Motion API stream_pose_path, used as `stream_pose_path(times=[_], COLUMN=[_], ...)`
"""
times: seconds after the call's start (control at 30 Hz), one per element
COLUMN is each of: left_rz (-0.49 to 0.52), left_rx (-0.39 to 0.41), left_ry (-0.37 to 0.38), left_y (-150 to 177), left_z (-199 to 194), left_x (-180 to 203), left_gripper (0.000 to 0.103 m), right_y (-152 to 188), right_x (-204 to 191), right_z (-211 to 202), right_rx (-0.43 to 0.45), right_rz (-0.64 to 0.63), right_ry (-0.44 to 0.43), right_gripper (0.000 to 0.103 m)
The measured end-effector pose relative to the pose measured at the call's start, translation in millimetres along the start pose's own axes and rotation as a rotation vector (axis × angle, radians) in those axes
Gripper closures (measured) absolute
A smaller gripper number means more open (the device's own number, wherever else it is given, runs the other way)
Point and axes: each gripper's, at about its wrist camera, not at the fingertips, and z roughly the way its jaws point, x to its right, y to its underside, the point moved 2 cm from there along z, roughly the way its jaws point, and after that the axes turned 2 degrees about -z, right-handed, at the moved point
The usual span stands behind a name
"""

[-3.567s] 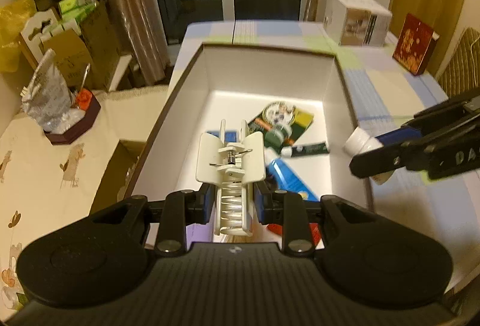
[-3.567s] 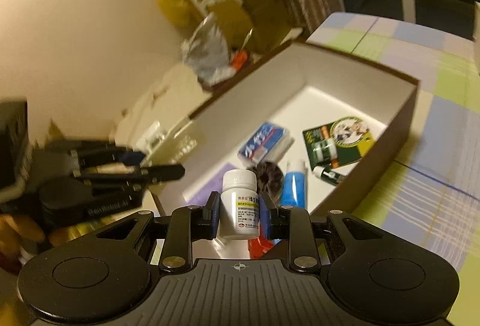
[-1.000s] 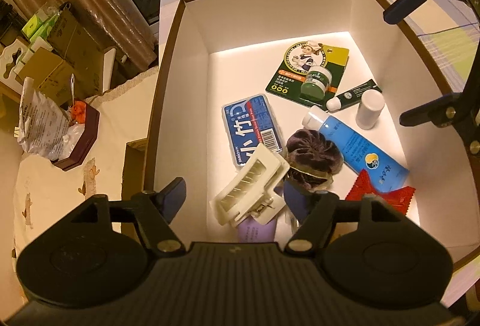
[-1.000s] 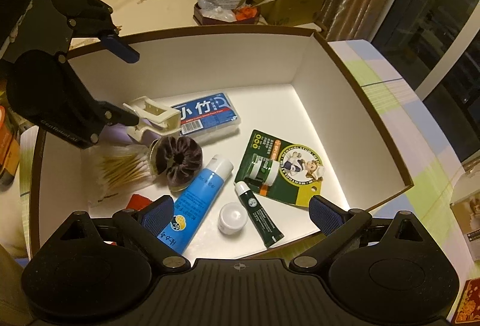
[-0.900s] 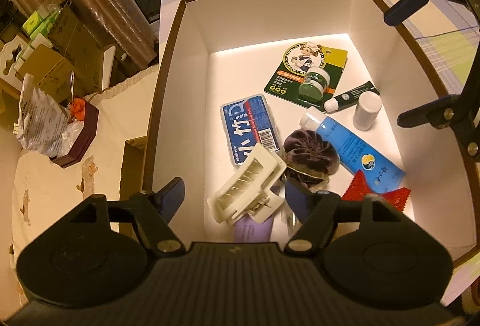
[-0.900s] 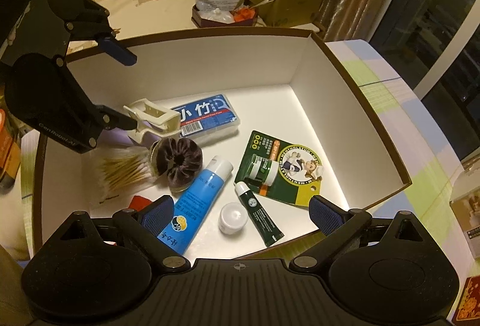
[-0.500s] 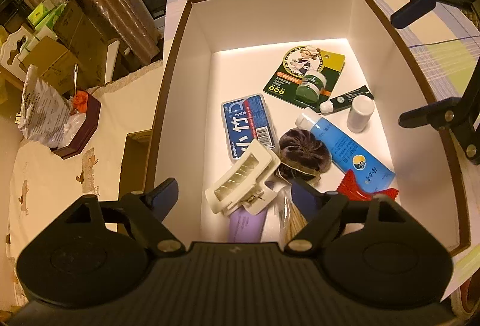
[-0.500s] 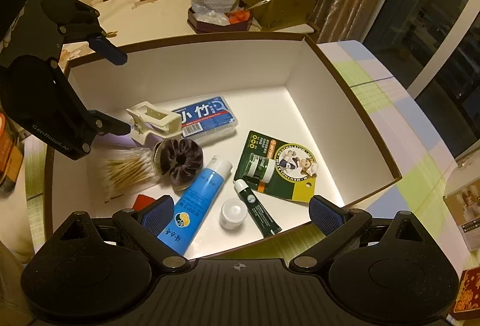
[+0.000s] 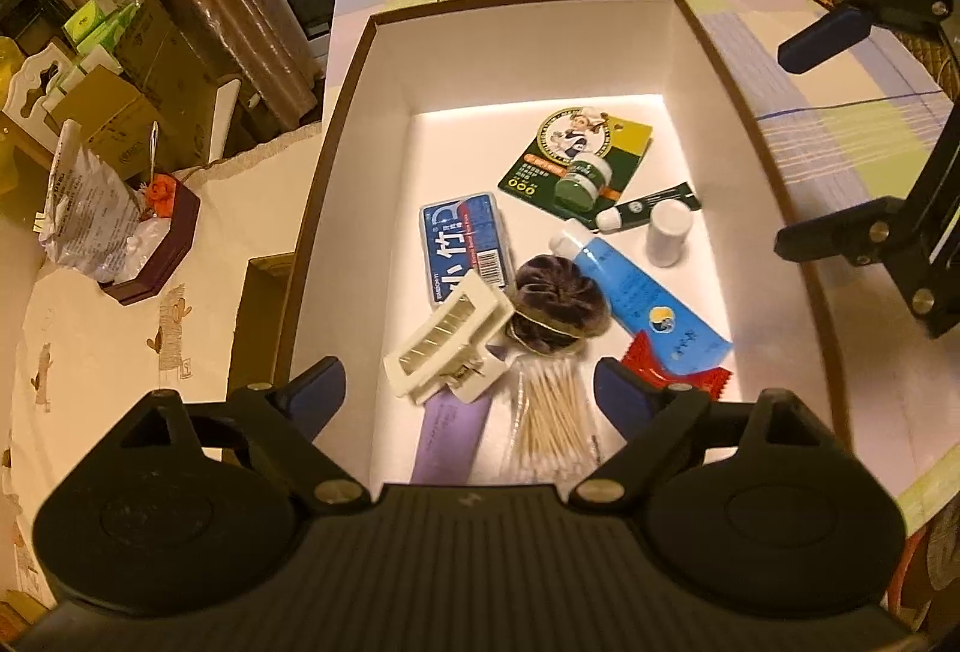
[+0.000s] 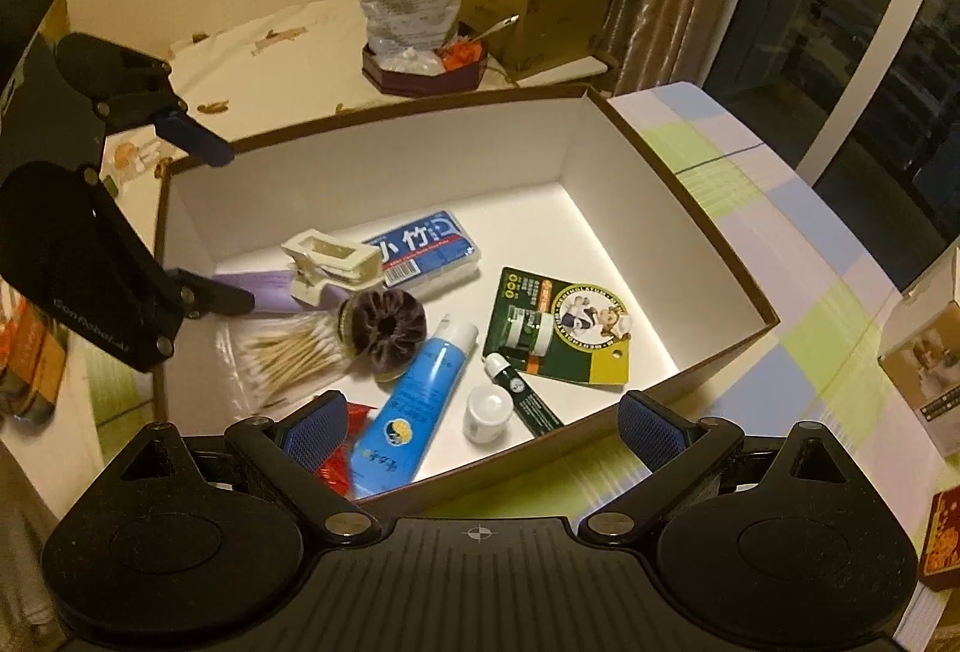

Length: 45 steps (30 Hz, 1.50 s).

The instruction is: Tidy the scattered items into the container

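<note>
The white-lined box (image 9: 384,124) on the checked tablecloth (image 9: 852,124) holds the blue tube (image 9: 645,298), hair claw clip (image 9: 450,346) and pill bottle (image 9: 666,235). Left gripper (image 9: 471,391) and right gripper (image 10: 483,427) hover spread wide, empty. Drop-off looks done; next, seek any stray item outside.

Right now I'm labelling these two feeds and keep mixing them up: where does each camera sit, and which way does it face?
Left wrist: on the left gripper, looking down into the box from its near end; both open fingers show, the right gripper at right.
Right wrist: on the right gripper, above the box's long side, facing across it; open fingers show, the left gripper at left.
Shared: the box, hair clip, blue tube.
</note>
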Motion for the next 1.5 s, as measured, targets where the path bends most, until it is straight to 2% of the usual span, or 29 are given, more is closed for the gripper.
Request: stream_pose_path(times=[0.43,0.77,1.03,1.17,1.33,1.5], left_rz=[-0.062,-0.169,-0.19,-0.236,-0.318,-0.313], left_rx=[0.061,0.088,0.104,0.125,0.13,0.136], left_ry=[0.013,0.005,0.003,0.007,0.048,0.012], left_y=[8,26,39,43,50,56], left_z=[-53,-85,-109,-118,-123,-128], left_x=[9,20,33,35,42,54], left_gripper=[0.009,0.007,0.006,0.005,0.005,0.005], right_y=[5,22,37,44,58,72], right_x=[-12,-29,-42,-47,-53,-55], right_z=[-48,-78,-93,-103,-115,-120], right_rx=[0.07,0.112,0.133,0.159,0.178,0.178], right_rz=[0.101,0.169,0.205,0.228,0.241,0.266], right_ry=[0.0,0.009,0.002,-0.006,-0.003,-0.006], right_gripper=[0.002,0.002,0.002,0.002,0.002,0.002])
